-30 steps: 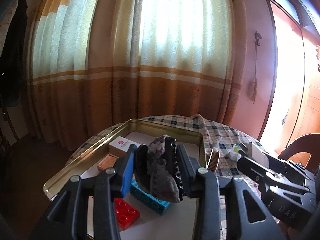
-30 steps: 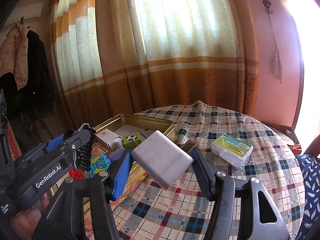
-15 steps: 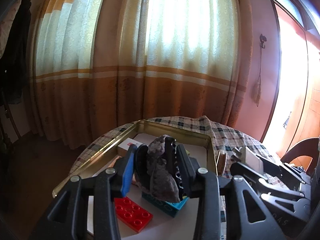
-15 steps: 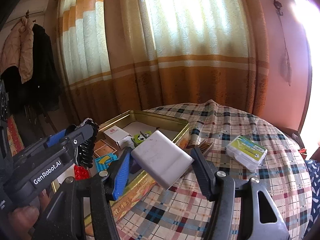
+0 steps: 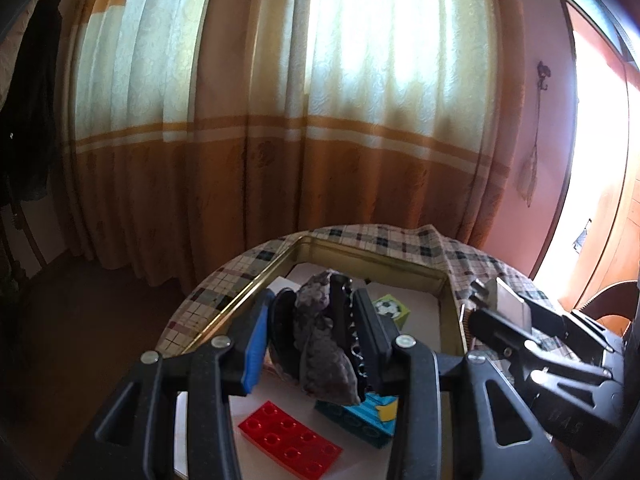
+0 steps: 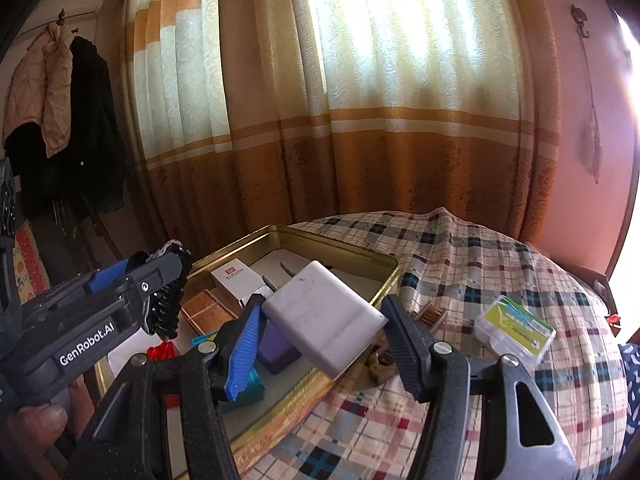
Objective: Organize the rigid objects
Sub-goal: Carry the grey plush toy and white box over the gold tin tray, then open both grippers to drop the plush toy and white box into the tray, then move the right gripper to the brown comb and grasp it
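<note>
I'm holding my left gripper (image 5: 312,330) clamped on a grey hair clip (image 5: 324,356) and my right gripper (image 6: 320,334) clamped on a white charger (image 6: 324,318), both hovering over the gold tin (image 6: 384,280) at frame centre. The tin is holding a red brick (image 5: 290,440), blue block (image 5: 360,416), soccer cube (image 5: 390,310) and white box (image 6: 236,280).

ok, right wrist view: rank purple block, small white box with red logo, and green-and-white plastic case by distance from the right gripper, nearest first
1. Purple block, inside the gold metal tin, just left of the right gripper, partly hidden behind the white charger in its jaws.
2. Green-and-white plastic case, off to the right on the checked tablecloth.
3. Small white box with red logo, deeper in the tin, up and left.
</note>
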{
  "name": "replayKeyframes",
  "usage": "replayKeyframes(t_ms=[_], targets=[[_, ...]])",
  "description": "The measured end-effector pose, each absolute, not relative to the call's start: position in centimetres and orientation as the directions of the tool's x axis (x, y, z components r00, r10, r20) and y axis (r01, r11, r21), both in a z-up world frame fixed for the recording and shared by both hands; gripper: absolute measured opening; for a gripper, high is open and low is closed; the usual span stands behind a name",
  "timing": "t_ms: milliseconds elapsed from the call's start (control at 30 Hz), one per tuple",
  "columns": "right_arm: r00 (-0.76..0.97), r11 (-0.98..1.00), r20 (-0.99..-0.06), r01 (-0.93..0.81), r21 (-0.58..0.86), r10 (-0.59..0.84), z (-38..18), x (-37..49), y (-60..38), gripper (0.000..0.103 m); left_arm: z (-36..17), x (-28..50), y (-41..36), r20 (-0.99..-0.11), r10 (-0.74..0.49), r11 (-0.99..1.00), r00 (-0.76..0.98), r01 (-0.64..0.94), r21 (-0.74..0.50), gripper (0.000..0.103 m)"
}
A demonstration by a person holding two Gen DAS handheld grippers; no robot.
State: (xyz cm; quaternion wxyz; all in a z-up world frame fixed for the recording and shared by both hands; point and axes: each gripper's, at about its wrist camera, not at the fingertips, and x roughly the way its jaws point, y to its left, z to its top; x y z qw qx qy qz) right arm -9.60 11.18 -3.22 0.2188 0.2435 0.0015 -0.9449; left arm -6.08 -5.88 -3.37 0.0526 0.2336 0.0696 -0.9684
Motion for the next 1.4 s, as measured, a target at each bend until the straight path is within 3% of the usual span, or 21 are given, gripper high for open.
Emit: replayKeyframes(t_ms=[433,600,667,767,867,1067,1400], targets=[[-0.741,-0.884,-0.520,0.464,0.061,-0.425,-4.4,-11.8,7.5,0.062,-4.8,-8.6,-9.0,-0.583,-0.103,-0.973,-0.806,0.203,-0.109,0.039],[-0.724,-0.881,-0.549,0.469,0.052,-0.418,-5.1,-12.3,6.7,0.062,-4.9,-8.8,-9.4,-0.593,-0.112,-0.970,-0.797,0.216,-0.107,0.041],[-0.720,-0.880,-0.553,0.472,0.054,-0.420,-5.3,-12.3,6.6,0.063,-4.6,-8.6,-9.4,-0.584,-0.125,-0.968,-0.802,0.227,-0.103,0.059],[-0.729,-0.882,-0.542,0.468,0.052,-0.419,-5.2,-12.2,6.8,0.073,-4.3,-8.2,-9.2,-0.565,-0.147,-0.966,-0.812,0.241,-0.094,0.079],[-0.729,-0.884,-0.538,0.462,0.068,-0.422,-5.1,-12.0,7.4,0.074,-4.2,-7.8,-9.1,-0.554,-0.163,-0.962,-0.816,0.255,-0.093,0.093],[-0.750,-0.895,-0.509,0.432,0.108,-0.423,-4.5,-10.7,10.4,0.074,-4.3,-7.0,-8.2,-0.549,-0.177,-0.959,-0.817,0.268,-0.089,0.102],[-0.768,-0.953,-0.565,0.244,0.178,-0.302,-5.6,-11.8,18.4,0.075,-3.7,-6.9,-4.9,-0.558,-0.143,-0.970,-0.818,0.228,-0.084,0.103]])
